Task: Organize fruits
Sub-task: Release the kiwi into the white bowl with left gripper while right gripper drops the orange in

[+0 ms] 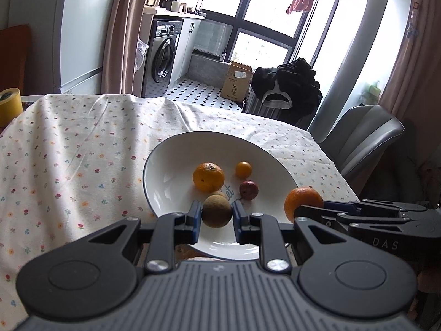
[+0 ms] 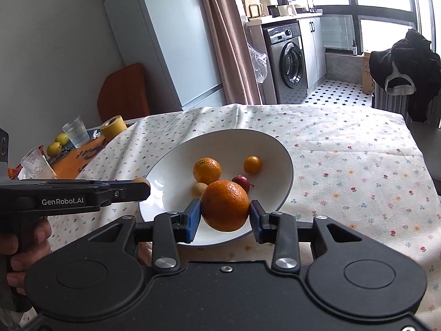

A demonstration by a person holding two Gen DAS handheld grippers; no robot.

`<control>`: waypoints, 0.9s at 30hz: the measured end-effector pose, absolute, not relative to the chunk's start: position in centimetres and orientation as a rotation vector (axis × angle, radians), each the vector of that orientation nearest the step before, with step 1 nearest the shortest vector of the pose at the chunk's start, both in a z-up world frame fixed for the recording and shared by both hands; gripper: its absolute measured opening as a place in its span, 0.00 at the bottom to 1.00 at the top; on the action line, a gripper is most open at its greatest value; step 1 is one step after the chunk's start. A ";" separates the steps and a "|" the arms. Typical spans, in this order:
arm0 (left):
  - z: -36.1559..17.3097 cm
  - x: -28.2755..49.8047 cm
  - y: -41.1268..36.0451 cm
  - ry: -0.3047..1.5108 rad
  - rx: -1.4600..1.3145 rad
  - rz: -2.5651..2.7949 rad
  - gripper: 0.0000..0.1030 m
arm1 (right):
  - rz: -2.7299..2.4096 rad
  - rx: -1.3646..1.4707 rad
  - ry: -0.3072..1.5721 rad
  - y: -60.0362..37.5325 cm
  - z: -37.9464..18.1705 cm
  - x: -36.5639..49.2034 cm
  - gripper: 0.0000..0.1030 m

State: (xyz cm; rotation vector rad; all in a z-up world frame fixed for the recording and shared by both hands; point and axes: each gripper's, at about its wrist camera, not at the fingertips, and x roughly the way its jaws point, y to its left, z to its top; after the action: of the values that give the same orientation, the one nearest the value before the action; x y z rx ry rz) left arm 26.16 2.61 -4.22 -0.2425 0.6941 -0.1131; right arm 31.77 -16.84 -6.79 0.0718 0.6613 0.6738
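Covering the tabletop [image 1: 69, 151], a floral cloth [image 2: 344, 151] carries a white bowl [image 1: 165, 160] mid-frame; left gripper [image 1: 217, 215] jaws clench a brown fruit [image 1: 217, 211], right gripper [image 2: 225, 215] jaws an orange [image 2: 225, 205]; washing machine [image 1: 164, 55] upper centre.

Both wrist views look forward and down, close over the worktop. Each faces the windows; both share the white bowl [image 1: 154, 165] [image 2: 171, 160].

Washing machine [image 2: 288, 55], yellow tape roll [image 2: 113, 129], 2 glasses [image 2: 75, 131]

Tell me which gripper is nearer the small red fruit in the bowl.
Left, narrowly. The left gripper, holding a brown fruit, sits just before the red fruit; the right gripper holds an orange beside it.
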 end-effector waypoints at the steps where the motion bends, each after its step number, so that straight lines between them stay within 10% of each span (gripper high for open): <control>1: -4.3 26.3 2.6 0.694 -0.244 -0.115 0.21 | 0.673 0.072 0.663 -16.8 -6.9 31.9 0.35; 15: -4.3 25.1 3.2 0.666 -0.236 -0.039 0.73 | 0.651 0.101 0.650 -17.3 -7.2 32.2 0.52; 27: -3.4 22.6 4.5 0.655 -0.240 0.044 0.90 | 0.652 0.104 0.640 -17.8 -6.5 30.1 0.72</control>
State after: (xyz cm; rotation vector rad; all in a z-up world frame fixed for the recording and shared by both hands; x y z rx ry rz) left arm 22.58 4.49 -3.36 -0.2401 0.6554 0.0443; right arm 30.10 -17.82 -6.54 0.1042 0.6404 0.6520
